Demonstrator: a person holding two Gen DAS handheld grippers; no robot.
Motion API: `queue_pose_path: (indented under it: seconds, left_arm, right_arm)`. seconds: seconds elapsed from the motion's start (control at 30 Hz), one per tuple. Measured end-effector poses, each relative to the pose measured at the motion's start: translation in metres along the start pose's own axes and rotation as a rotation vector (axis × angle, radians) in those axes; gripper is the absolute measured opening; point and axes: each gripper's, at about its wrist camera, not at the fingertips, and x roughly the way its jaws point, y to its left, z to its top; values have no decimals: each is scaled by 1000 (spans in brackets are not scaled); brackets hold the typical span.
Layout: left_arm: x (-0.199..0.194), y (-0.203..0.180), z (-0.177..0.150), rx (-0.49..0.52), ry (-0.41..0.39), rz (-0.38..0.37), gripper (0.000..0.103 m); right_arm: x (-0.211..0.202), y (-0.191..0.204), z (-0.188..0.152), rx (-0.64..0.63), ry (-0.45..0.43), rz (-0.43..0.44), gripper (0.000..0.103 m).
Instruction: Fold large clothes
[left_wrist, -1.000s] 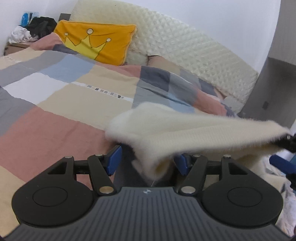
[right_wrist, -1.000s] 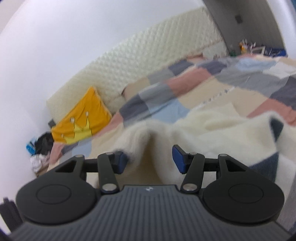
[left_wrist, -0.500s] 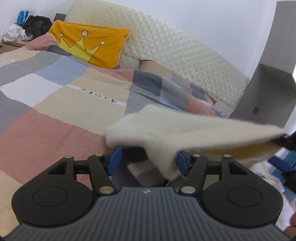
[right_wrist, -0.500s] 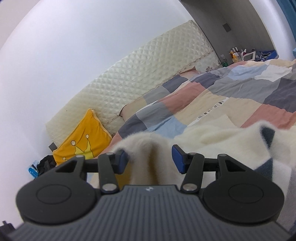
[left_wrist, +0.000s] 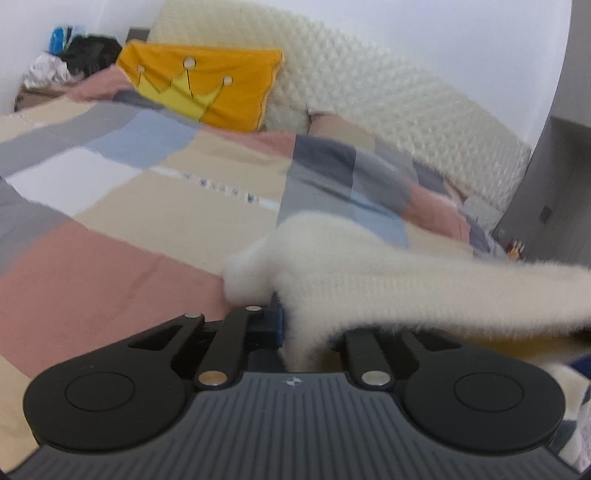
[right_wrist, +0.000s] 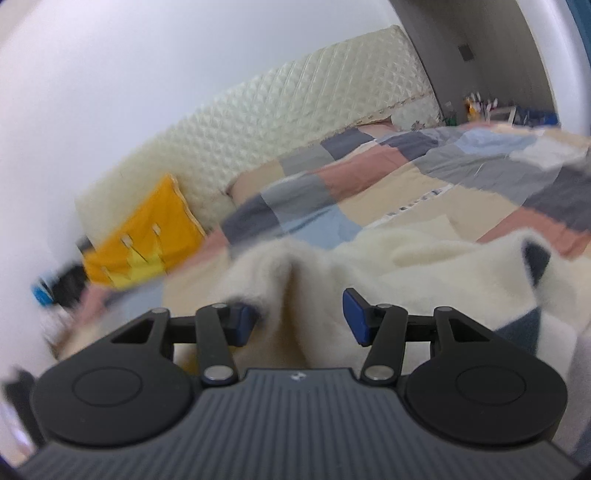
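Observation:
A fluffy cream garment (left_wrist: 406, 273) stretches from the middle to the right edge of the left wrist view, lifted above the patchwork quilt (left_wrist: 110, 266). My left gripper (left_wrist: 306, 325) is closing its jaws on a fold of it; the right pad is buried in the fleece. In the right wrist view the same garment (right_wrist: 424, 266) lies bunched over the quilt (right_wrist: 406, 177). A thick ridge of it fills my right gripper (right_wrist: 299, 317), whose jaws are closing slowly on that fold.
An orange crown pillow (left_wrist: 207, 88) leans on the quilted cream headboard (left_wrist: 369, 103). Clothes and clutter (left_wrist: 74, 55) pile up beside the bed at far left. A grey wall (left_wrist: 554, 184) stands at right. Small items (right_wrist: 480, 103) crowd a far surface.
The left jaws have gone from wide apart to pinched on the cream fold, and that hand has shifted a little. The right gripper keeps its fold, jaws slightly narrower.

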Motion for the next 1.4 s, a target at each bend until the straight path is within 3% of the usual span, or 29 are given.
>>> queue_pose_path:
  seconds: [0.07,0.13,0.2,0.5,0.73,0.83,1.0,1.27,1.4]
  left_arm:
    - [-9,4,4,7,-23,2,11]
    - [-18,12,9,-16,-34,-10,11]
    - [-27,16,15,-45,-33,-30,11]
    - [-104,-5,39,-74,-131,-135,10]
    - [-172,-28,87,-86,-206,-177,8]
    - [-200,-29,115,-137,-210,-187,8]
    - [-260,-38,159,-144,-261,-198,8]
    - [-388,-68,225,-49,-399,-213,7]
    - [-467,-87,246,37,-515,-211,7]
  right_arm:
    - [5,6,-4,-53,14,-34,46]
    - [6,9,-7,-72,15,-43,32]
    - [3,14,-8,-87,-9,-52,27]
    - [-48,25,8,-161,-179,-114,13]
    - [-114,36,55,-199,-265,-29,9]
    - [-141,38,86,-160,-258,92,8]
    - [-186,59,135,-214,-288,202,8]
    - [-267,92,196,-272,-383,285,8]
    - [-312,91,224,-239,-410,362,8]
